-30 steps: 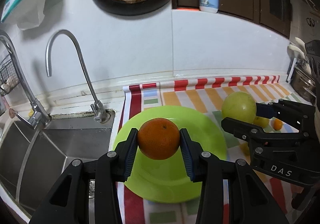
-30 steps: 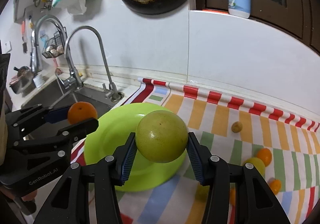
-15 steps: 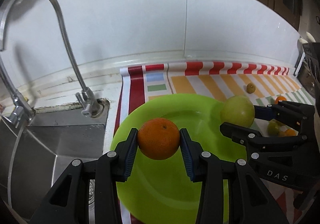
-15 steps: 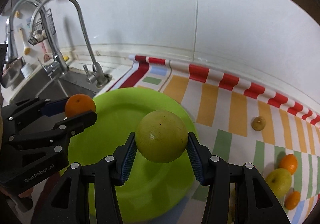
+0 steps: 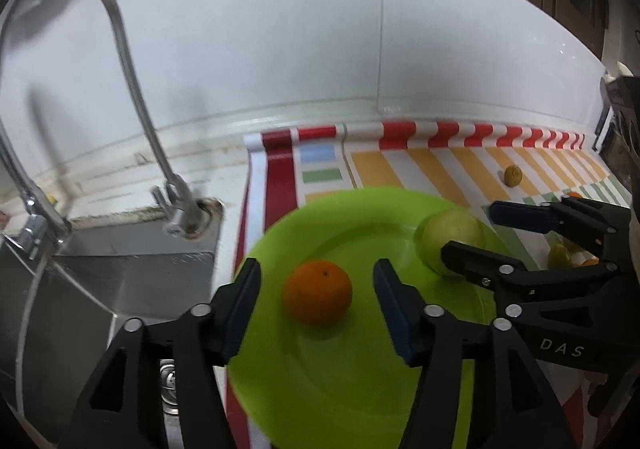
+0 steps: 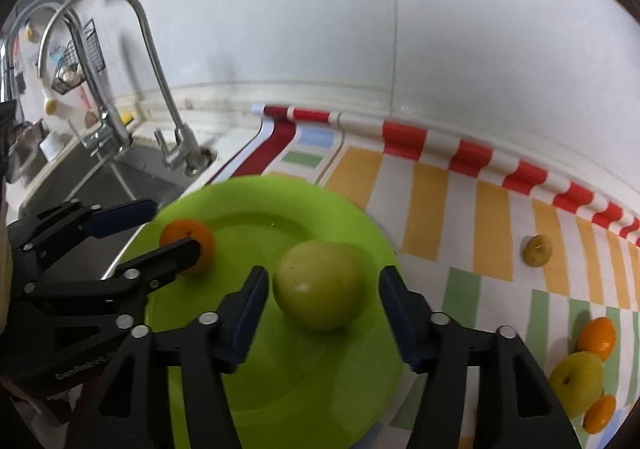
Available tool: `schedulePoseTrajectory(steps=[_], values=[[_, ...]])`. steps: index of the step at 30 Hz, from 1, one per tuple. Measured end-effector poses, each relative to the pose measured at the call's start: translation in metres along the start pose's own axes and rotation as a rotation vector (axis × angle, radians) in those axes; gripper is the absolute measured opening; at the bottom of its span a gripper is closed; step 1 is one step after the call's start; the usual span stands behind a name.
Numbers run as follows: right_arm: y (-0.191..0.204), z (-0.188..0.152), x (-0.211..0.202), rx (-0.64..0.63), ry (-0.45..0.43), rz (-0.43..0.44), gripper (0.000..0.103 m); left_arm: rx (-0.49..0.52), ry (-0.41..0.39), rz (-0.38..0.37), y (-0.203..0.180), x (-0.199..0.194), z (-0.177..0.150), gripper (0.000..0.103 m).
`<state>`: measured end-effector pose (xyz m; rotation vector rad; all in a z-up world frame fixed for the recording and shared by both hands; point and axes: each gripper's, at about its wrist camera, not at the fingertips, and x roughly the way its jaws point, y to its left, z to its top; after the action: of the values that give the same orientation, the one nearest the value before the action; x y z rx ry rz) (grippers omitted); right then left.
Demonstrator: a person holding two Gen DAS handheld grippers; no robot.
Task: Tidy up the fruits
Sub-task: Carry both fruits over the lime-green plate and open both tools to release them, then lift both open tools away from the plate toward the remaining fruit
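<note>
An orange [image 5: 318,297] lies on the lime green plate [image 5: 360,389], between the open fingers of my left gripper [image 5: 316,301], which no longer touch it. A large green apple [image 6: 320,285] lies on the same plate [image 6: 280,381], between the open fingers of my right gripper [image 6: 322,309]. In the left wrist view the apple [image 5: 450,235] shows at the plate's right, with the right gripper [image 5: 500,237] around it. In the right wrist view the orange [image 6: 188,239] shows at the plate's left, partly behind a left fingertip [image 6: 176,249].
The plate sits on a striped cloth [image 6: 460,209] beside a steel sink [image 5: 100,289] with a tall tap [image 5: 132,69]. On the cloth to the right lie a small yellow-brown fruit [image 6: 538,251], a yellow apple [image 6: 576,379] and two small oranges [image 6: 598,335].
Both grippers have lowered to the plate and opened. The orange and the green apple have left the fingers and now rest on the plate.
</note>
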<state>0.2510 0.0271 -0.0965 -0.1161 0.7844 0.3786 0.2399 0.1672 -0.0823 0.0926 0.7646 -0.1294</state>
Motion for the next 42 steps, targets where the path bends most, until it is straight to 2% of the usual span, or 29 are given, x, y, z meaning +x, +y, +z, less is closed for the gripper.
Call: schedulePoseTrajectory(steps=[6,8,14,16,24,34,42], values=[[-0.001,-0.007,-0.03,0.015,-0.043,-0.021,0.063,-0.001,-0.04,0.034,-0.002,-0.03,-0.001,0.067],[-0.001,-0.011,-0.043,0.02,-0.061,-0.029,0.063,-0.002,-0.056,0.04,-0.005,-0.042,-0.002,0.072],[-0.002,-0.021,-0.083,0.037,-0.118,-0.032,0.063,-0.028,-0.106,0.035,-0.015,-0.079,-0.007,0.076],[-0.002,-0.024,-0.095,0.044,-0.133,-0.027,0.067,-0.042,-0.119,0.032,-0.019,-0.092,-0.008,0.078],[-0.008,-0.046,-0.148,0.053,-0.208,-0.083,0.067,-0.056,-0.164,0.024,-0.044,-0.131,-0.017,0.083],[-0.032,-0.073,-0.201,0.061,-0.255,-0.132,0.067,-0.047,-0.213,0.001,-0.084,-0.163,-0.026,0.085],[-0.054,-0.09,-0.221,0.058,-0.265,-0.161,0.067,-0.01,-0.229,-0.005,-0.116,-0.169,-0.032,0.086]])
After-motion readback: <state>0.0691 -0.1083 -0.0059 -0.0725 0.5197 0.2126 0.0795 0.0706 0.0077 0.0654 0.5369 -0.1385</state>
